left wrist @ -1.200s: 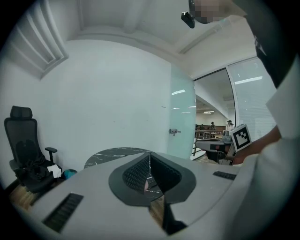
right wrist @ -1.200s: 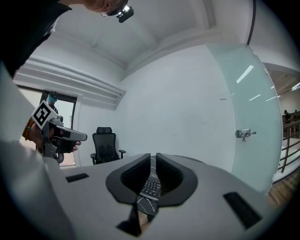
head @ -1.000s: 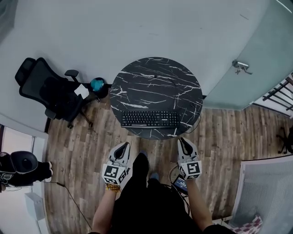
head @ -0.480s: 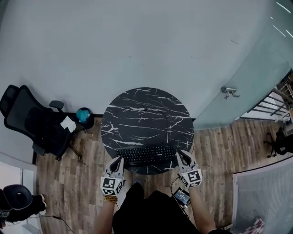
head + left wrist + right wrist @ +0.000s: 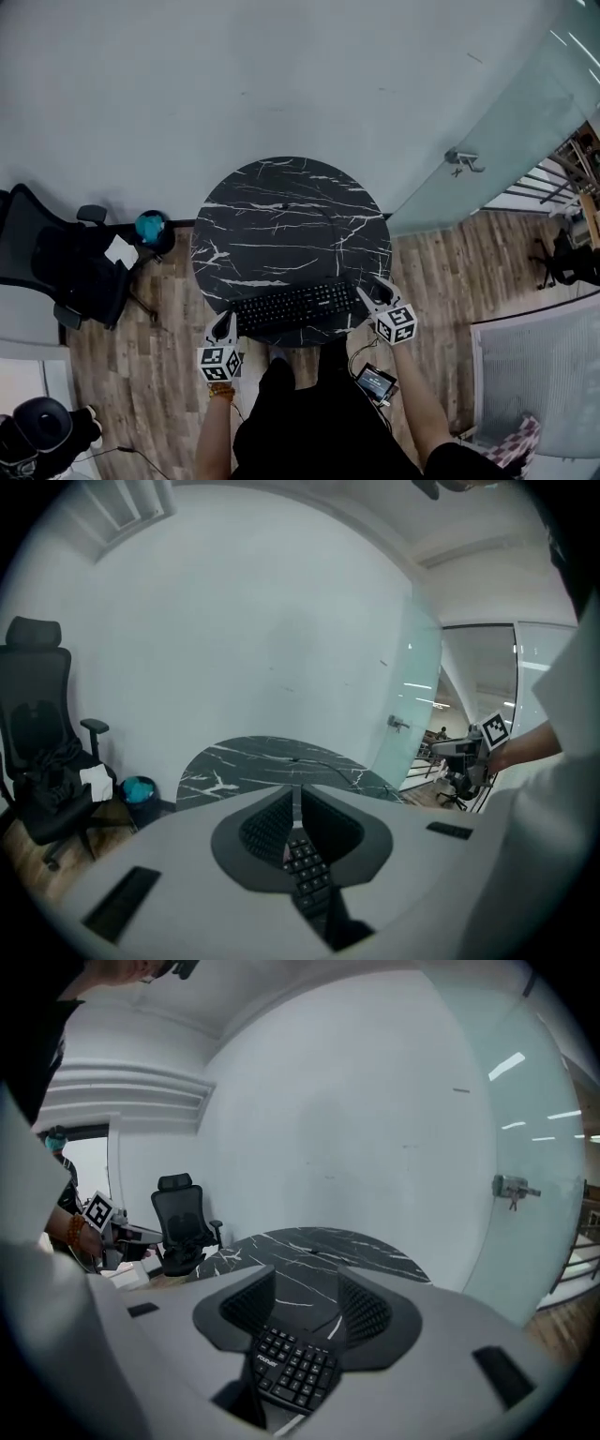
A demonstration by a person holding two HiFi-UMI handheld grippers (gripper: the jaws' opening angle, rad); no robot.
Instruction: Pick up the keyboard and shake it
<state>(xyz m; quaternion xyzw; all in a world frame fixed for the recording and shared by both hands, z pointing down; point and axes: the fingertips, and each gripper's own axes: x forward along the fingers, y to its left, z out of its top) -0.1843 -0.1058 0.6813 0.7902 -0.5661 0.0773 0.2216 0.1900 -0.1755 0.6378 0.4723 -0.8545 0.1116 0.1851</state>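
Observation:
A black keyboard (image 5: pixel 295 307) lies along the near edge of the round black marble table (image 5: pixel 291 216). My left gripper (image 5: pixel 224 324) is at the keyboard's left end with its jaws shut. In the left gripper view the jaws (image 5: pixel 296 797) meet in a thin slit, with keyboard keys (image 5: pixel 307 866) showing just below them. My right gripper (image 5: pixel 371 288) is at the keyboard's right end. Its jaws (image 5: pixel 307 1288) have just been opening and stand apart. The keyboard's end (image 5: pixel 292 1370) lies low between them, and the pads do not press on it.
A black office chair (image 5: pixel 52 267) and a teal object (image 5: pixel 150 227) stand left of the table. A glass door with a handle (image 5: pixel 462 157) is at the right, with a mesh panel (image 5: pixel 534 375) near it. A small screen device (image 5: pixel 375 382) hangs by the person's waist.
Both grippers have moved forward from in front of the person to the keyboard's two ends. The right jaws have gone from shut to apart. The left jaws stay shut.

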